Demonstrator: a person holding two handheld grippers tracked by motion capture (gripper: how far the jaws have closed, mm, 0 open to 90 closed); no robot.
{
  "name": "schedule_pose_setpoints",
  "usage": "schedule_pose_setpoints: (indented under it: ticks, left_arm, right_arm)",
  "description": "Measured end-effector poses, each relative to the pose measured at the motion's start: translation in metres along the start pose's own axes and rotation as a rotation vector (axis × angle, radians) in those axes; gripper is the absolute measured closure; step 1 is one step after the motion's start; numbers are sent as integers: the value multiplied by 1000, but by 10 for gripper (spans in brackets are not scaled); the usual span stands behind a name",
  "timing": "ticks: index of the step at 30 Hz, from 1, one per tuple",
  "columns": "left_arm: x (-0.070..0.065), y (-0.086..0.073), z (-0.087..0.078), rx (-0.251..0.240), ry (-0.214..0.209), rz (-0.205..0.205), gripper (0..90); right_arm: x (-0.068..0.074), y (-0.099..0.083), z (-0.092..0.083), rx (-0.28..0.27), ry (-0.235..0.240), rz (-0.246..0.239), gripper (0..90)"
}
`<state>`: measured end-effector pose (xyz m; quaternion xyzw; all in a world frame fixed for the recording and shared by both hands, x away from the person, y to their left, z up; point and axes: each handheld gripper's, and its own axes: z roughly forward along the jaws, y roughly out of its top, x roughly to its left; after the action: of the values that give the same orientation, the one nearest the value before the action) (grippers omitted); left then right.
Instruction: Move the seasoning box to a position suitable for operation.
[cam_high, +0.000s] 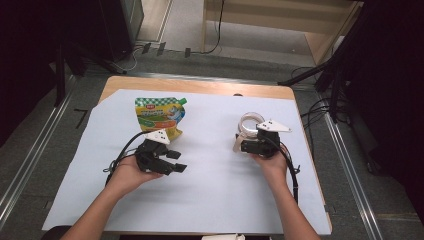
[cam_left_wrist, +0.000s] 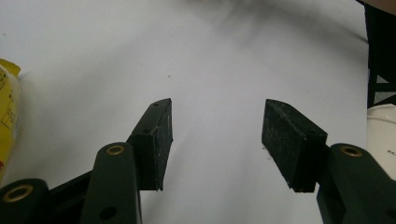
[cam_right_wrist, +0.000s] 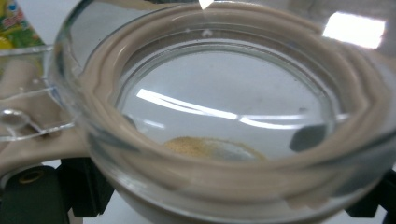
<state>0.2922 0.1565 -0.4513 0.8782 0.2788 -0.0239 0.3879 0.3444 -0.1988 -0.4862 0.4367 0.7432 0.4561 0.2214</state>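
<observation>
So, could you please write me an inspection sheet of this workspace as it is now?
Surface: white sheet over a wooden table.
Job's things: clear container with beige seal, at the right gripper, a little powder inside; yellow-green spouted pouch lying flat.
Clutter: nothing seen.
Grippers: left gripper open, jaws holding nothing; right jaws flank the container, grip unclear.
Cables: black cable trails from the right gripper; floor cables beyond.
Surroundings: grey floor, wooden furniture.

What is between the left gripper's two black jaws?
Nothing. The left gripper view shows bare white paper between its open jaws; the yellow pouch sits off to one side.
</observation>
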Motion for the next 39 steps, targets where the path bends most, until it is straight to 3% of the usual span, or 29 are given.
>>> schedule_pose_setpoints:
  ticks: [10,13,33,39]
  left_arm:
    - [1,0,-2,-6,2,-1,440]
    - [2,-1,-3,-12,0,-4,440]
    - [5,-1,-7,-20,10,-15,440]
    - [6,-1,-8,-22,11,-15,440]
  right_arm:
    - [31,1,-17,1,60,-52,123]
    - [39,-2,-20,4,78,-40,123]
    - [105,-12,-1,42,248,-137,123]
    - [114,-15,2,48,269,-143,123]
